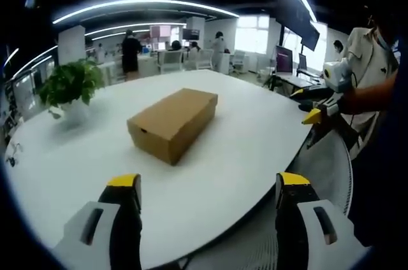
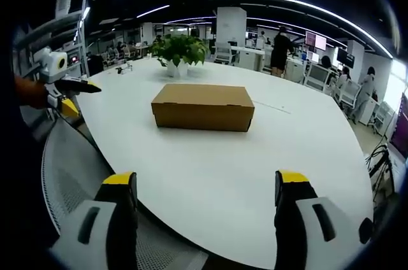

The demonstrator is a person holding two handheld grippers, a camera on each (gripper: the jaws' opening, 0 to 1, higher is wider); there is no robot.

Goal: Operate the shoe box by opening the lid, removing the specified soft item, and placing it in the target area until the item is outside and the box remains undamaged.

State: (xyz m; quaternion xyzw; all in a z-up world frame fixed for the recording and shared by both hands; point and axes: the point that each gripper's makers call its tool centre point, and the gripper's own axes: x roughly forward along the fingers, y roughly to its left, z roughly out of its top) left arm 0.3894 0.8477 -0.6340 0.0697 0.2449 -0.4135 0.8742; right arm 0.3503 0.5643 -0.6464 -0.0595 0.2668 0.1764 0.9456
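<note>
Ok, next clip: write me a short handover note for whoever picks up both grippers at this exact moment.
Left gripper: jaws open, empty, held back at the near edge of the white table.
Right gripper: jaws open, empty, also short of the box.
Shoe box: brown cardboard, lid closed, lying flat mid-table, untouched by either gripper. A potted plant stands behind it.
Done: nothing yet.
Left: open the lid, take the soft item out, set it in the target area, keep the box intact. The item is hidden inside; I can't see a marked target area.
</note>
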